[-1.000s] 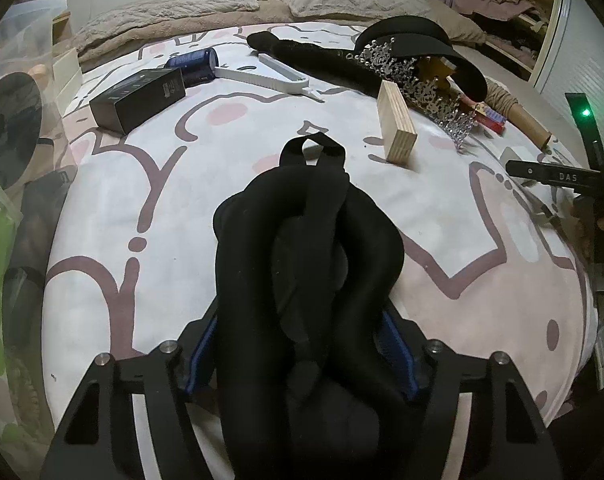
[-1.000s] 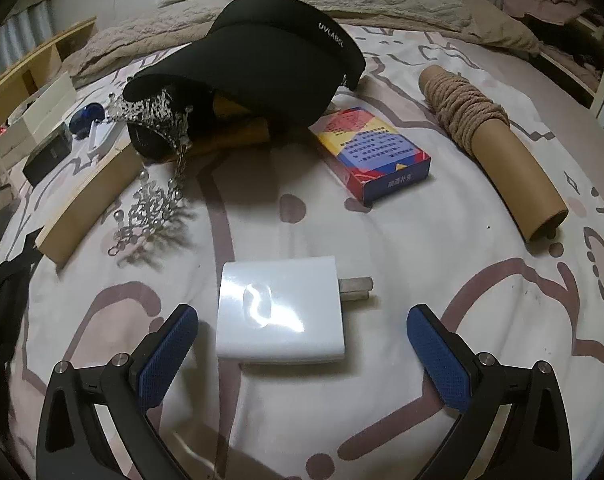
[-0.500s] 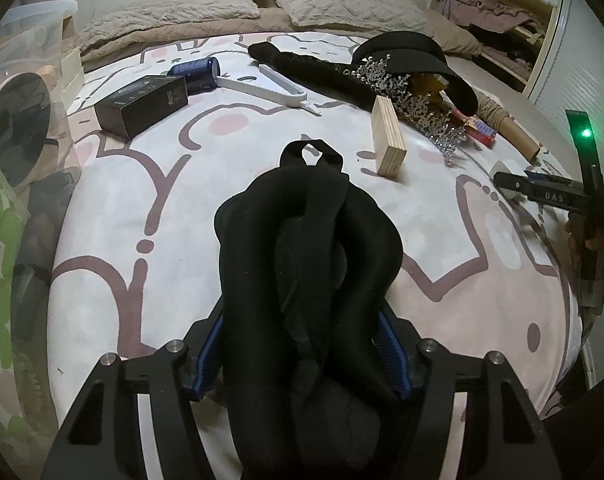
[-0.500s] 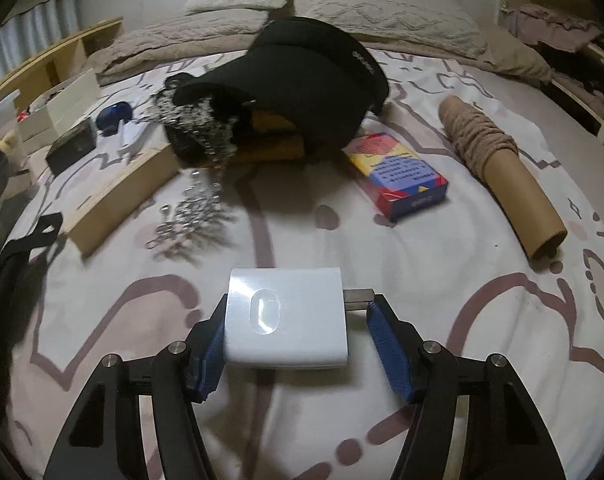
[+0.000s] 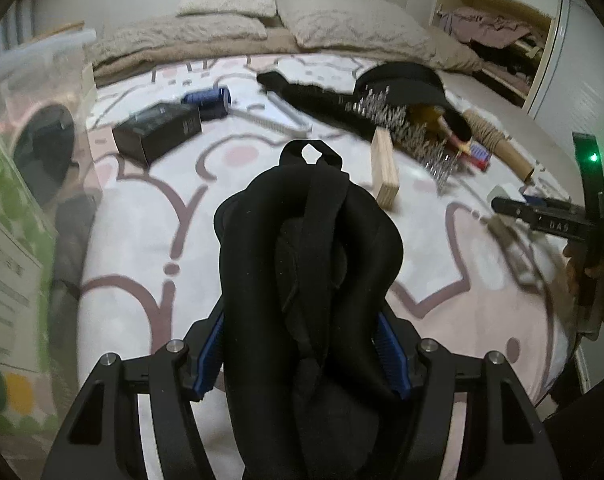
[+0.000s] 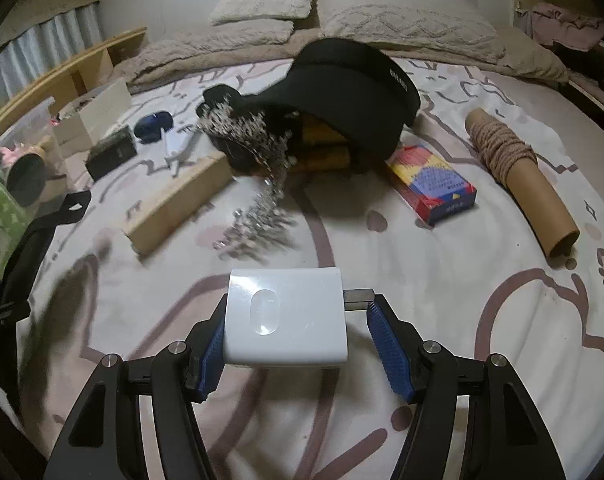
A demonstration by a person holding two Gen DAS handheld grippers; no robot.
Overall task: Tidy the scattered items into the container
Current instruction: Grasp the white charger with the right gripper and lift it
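Closing on the white charger (image 6: 286, 316), your right gripper (image 6: 298, 340) fingers now clamp it; left gripper (image 5: 302, 356) grips the black strap bundle (image 5: 305, 280). Both loads appear ready for the clear container (image 5: 18, 200).

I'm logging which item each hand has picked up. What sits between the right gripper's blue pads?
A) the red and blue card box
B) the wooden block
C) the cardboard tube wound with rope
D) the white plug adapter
D: the right gripper is clamped on the white plug adapter, whose metal prong sticks out to the right; its jaws have just closed onto the adapter.
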